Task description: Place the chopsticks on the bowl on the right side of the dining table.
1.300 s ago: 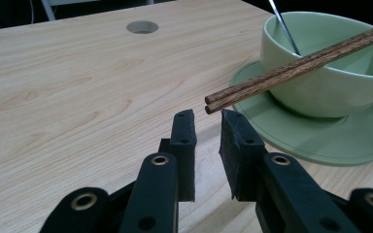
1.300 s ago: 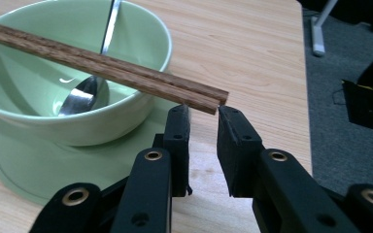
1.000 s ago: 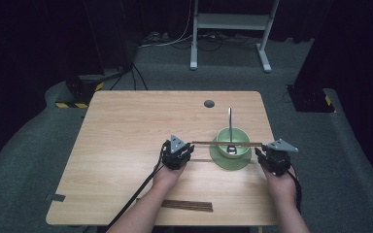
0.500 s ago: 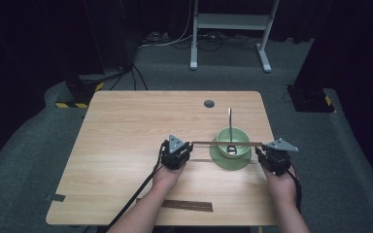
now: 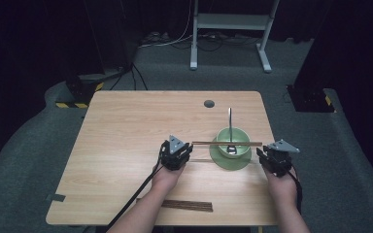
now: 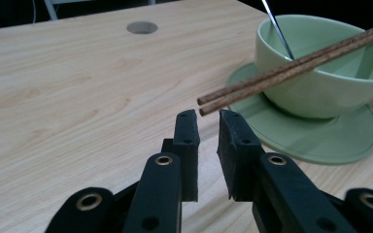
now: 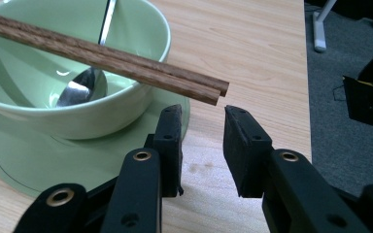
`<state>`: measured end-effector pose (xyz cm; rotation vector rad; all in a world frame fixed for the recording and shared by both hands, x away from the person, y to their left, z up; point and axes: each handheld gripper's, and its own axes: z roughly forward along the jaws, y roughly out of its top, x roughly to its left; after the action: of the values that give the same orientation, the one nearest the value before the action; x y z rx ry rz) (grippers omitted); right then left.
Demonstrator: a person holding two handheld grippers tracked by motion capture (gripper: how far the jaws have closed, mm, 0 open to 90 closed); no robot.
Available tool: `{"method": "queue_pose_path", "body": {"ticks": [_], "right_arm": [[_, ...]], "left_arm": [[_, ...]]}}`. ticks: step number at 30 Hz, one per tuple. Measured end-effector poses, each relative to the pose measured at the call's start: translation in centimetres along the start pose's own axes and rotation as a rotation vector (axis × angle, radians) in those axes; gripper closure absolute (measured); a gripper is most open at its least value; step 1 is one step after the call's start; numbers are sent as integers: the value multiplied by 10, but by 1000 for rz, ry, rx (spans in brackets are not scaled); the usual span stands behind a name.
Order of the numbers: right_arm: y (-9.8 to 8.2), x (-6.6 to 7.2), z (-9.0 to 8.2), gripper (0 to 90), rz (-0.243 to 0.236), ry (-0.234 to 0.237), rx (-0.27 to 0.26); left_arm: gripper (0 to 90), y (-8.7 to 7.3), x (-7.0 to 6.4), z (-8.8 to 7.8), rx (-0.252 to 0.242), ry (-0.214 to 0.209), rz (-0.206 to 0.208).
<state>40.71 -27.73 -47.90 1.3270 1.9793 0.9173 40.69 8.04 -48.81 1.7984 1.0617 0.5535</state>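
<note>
— Where are the chopsticks (image 5: 227, 143)?
— Resting across the green bowl's (image 5: 234, 139) rim.
— Jaws?
— Left gripper (image 6: 208, 116) nearly closed, empty, left of the bowl; right gripper (image 7: 201, 113) slightly parted, empty, right of it.

This looks like a recording room or lab rather than a home. A plain wooden tabletop (image 5: 141, 131) with a cable hole (image 5: 209, 103) stands on grey carpet (image 5: 39, 145) among dark curtains. Behind it are loose cables (image 5: 165, 41), a white metal stand (image 5: 230, 22) and black-and-yellow hazard tape (image 5: 75, 105).
</note>
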Motion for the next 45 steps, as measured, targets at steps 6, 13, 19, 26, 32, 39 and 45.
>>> {"method": "queue_pose_path", "body": {"ticks": [6,13,19,26,32,39,45], "right_arm": [[-1,0,-8,672,2,-12,-11],[-1,0,-5,673,1,-7,-7],[0,1,-7,673,-10,-6,-8],[-1,-3,-6,679,0,-6,-10],[1,0,-6,707,-7,-1,-19],[0,0,-5,726,-6,-6,-22],[-1,-2,-3,728,-3,-9,-14]], "left_arm": [[760,-2,-1,1,15,-3,7],[776,-4,-3,6,20,-8,10],[778,-3,-7,8,13,-13,8],[778,-1,-7,7,15,-3,10],[778,-3,-5,5,17,8,17],[803,-3,-3,5,17,22,29],[767,-5,-8,5,15,15,16]]}}
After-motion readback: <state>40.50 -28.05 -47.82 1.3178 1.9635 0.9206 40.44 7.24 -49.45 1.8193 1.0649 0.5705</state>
